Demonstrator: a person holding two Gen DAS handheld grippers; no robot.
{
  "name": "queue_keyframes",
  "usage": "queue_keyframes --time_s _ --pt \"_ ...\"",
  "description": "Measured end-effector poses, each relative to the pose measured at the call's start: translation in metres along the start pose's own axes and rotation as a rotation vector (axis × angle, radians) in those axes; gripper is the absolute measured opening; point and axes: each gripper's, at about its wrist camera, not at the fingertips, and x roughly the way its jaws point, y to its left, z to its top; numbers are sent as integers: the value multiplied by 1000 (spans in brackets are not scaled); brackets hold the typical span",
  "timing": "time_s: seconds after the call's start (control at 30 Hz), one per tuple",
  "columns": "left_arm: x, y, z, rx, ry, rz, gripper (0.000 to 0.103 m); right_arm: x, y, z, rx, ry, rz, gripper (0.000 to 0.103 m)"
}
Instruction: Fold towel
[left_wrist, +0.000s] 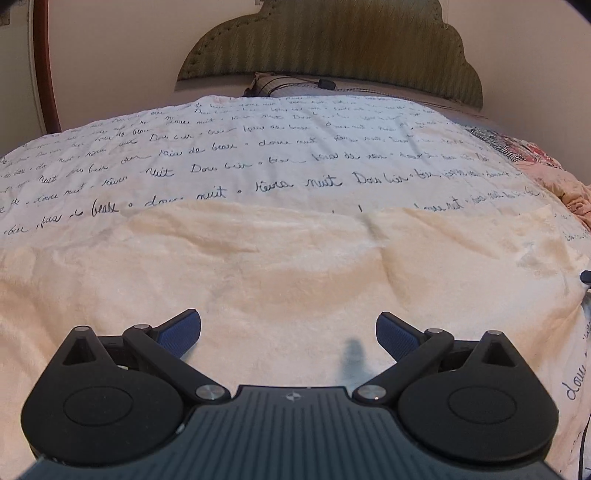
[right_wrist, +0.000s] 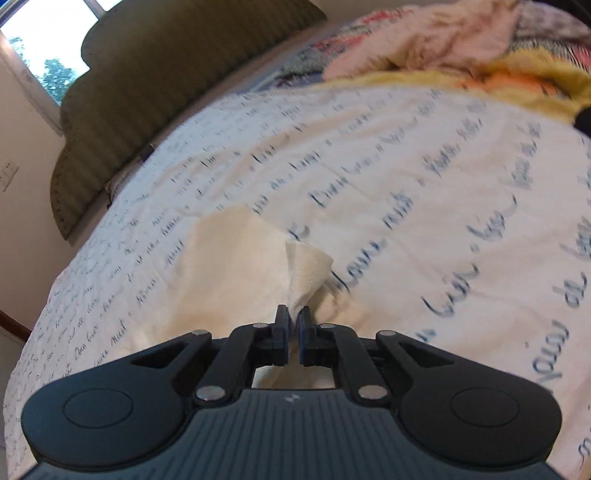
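A cream towel (left_wrist: 280, 266) lies spread over a white bedspread printed with dark script (left_wrist: 258, 147). My left gripper (left_wrist: 288, 332) hovers over the towel's near part, its blue-padded fingers (left_wrist: 183, 332) wide apart with nothing between them. In the right wrist view my right gripper (right_wrist: 293, 319) is shut on a corner of the towel (right_wrist: 236, 266). The pinched cloth (right_wrist: 308, 266) stands up in a peak above the jaws, lifted off the bedspread (right_wrist: 406, 184). The rest of the towel trails down to the left.
A green scalloped headboard (left_wrist: 332, 40) stands at the far end of the bed, with a pillow (left_wrist: 280, 85) below it. Pink, yellow and patterned cloths (right_wrist: 461, 48) are heaped at the bed's far right side. A window (right_wrist: 33, 44) shows at upper left.
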Motion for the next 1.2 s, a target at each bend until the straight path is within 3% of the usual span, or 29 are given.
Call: queue_keyframes --time_s 0.07,0.13,0.2,0.23,0.27,0.33,0.37,0.43,0.5,0.57,0.63,0.67,0.73,0.77,0.9,0.97,1.1,1.2 --pt "-1 2 -3 8 -3 15 102 -9 -7 -3 7 -28 -5 9" --pt "-4 2 -4 12 -16 33 102 -24 2 -5 5 -132 -100 10" --pt "-4 0 -3 10 -30 43 102 -33 24 -6 -112 -214 -105 10" --pt "-5 -1 -3 10 -31 46 102 -32 34 -5 -164 -212 -77 10" --pt "-5 -3 -3 11 -32 46 102 -27 45 -5 -204 -183 -23 10" --pt "-5 -7 -3 27 -36 42 103 2 68 -4 -281 -35 150 10" --pt "-4 -9 -4 41 -43 47 103 20 77 -4 -293 26 187 10" --pt "-3 -11 -5 66 -40 79 102 64 89 0 -297 103 75 10" --pt "-4 -7 -5 74 -41 104 102 80 77 13 -225 46 77 7" --pt "-7 0 -7 67 -61 116 103 64 65 20 -78 36 57 10" --pt "-3 6 -7 58 -59 130 103 33 54 14 -47 -25 117 11" --pt "4 7 -8 57 -31 129 103 17 44 8 -28 -46 160 16" --pt "19 7 -10 62 34 126 103 -2 14 -3 85 -39 173 39" --pt "19 5 -13 64 18 133 103 -7 -3 -8 157 -24 170 53" --pt "12 1 -15 72 -19 124 102 -14 -38 -25 293 36 256 53" --pt "6 1 -14 70 -37 120 102 -12 -37 -26 284 33 230 52" --pt "-7 4 -14 77 -63 139 102 2 -26 -24 257 1 251 54" --pt "-16 10 -11 71 -67 145 102 17 -28 -21 287 -72 243 51"
